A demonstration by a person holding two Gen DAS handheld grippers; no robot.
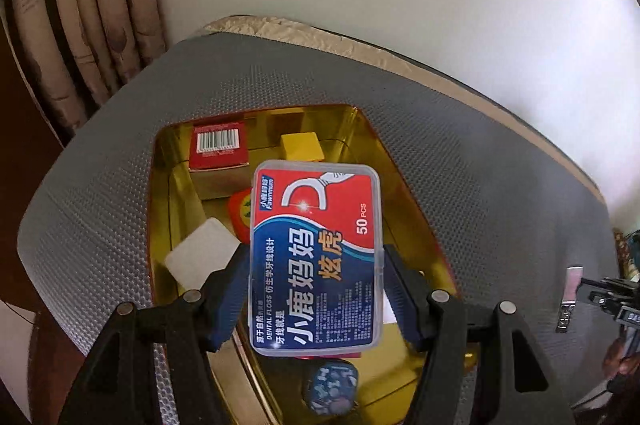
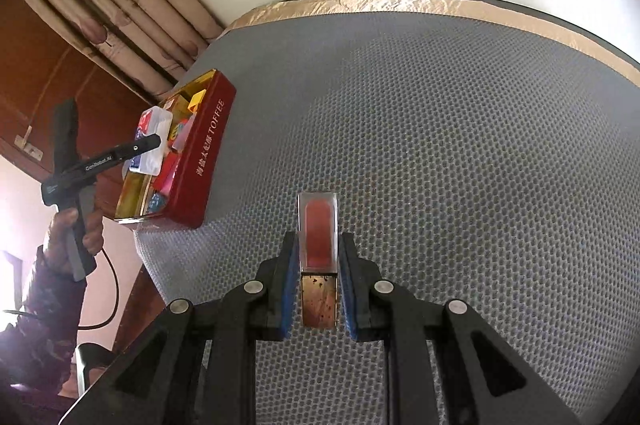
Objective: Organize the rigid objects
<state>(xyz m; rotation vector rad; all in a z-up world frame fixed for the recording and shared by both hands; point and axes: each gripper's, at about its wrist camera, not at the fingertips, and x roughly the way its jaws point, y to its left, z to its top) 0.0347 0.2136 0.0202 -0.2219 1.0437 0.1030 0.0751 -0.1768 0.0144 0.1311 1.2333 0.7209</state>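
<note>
Left gripper (image 1: 316,289) is gripping the floss box (image 1: 316,257) by both sides, hovering it over the open tin (image 1: 360,121) w/ stuff already inside. Lower flat, then release. Right gripper (image 2: 318,289) is pinching a slim lipstick-like case (image 2: 318,237) above the mat (image 2: 440,145); tin is well off to its left.

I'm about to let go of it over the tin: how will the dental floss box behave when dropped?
The floss box looks like stiff, smooth plastic, so it may slide off the things already in the tin. Probably light; flat, so unlikely to roll.
</note>
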